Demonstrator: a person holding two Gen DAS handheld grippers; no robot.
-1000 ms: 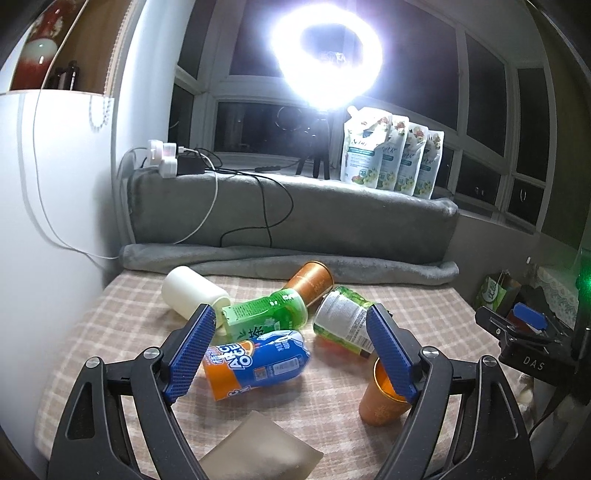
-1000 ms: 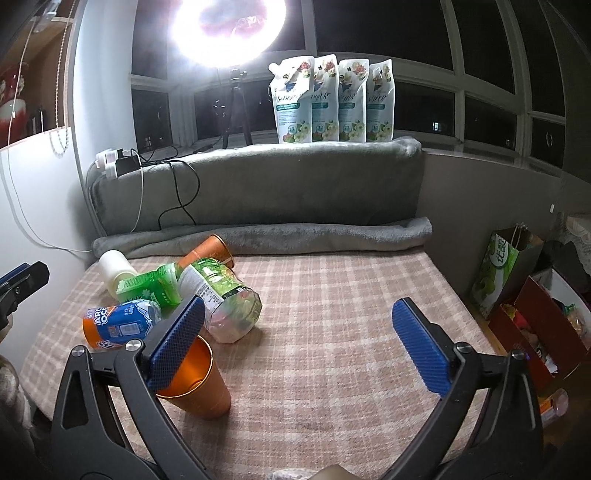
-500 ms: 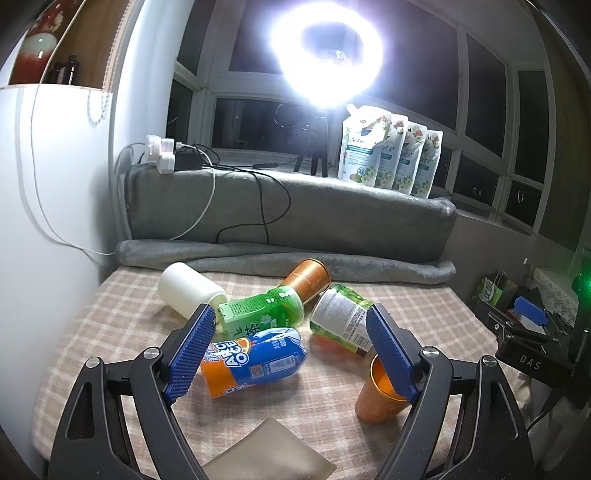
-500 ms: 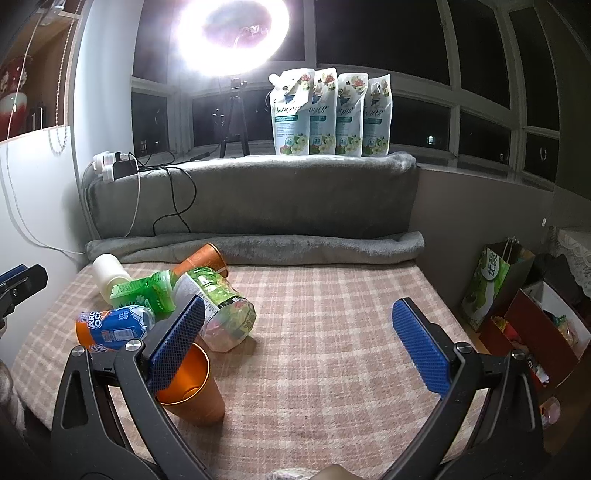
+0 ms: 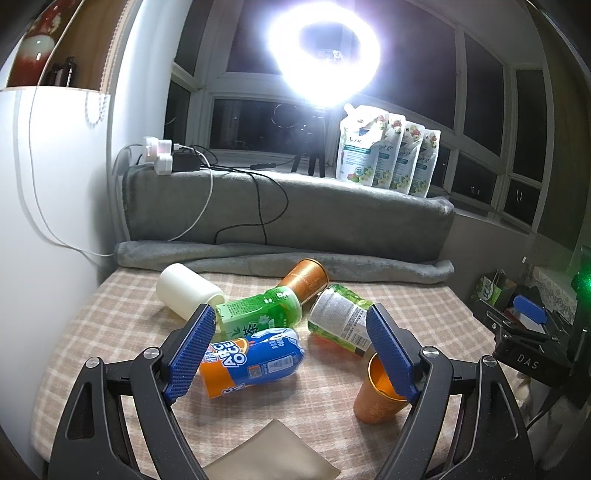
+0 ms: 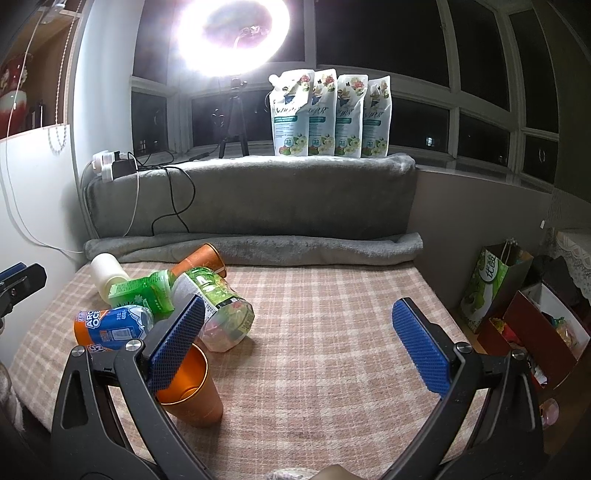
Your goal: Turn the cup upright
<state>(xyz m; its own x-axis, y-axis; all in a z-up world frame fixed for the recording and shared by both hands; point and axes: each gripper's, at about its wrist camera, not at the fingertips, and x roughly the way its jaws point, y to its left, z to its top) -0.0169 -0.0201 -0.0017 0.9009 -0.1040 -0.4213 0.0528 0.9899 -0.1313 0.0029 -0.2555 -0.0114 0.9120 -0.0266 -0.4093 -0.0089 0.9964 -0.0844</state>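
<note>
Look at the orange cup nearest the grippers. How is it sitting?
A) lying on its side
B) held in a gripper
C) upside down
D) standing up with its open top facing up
D: the orange cup stands on the checked cloth, its open mouth up, with nothing gripping it.

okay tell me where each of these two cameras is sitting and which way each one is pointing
Left wrist: rides the left claw, facing the window across the plaid bed; its open blue fingers frame the lying bottles, and the right claw shows at the right edge.
Right wrist: rides the right claw, facing the same window from further right; its fingers are open too.
Shared: the upright orange cup, the lying orange cup, ring light.
</note>
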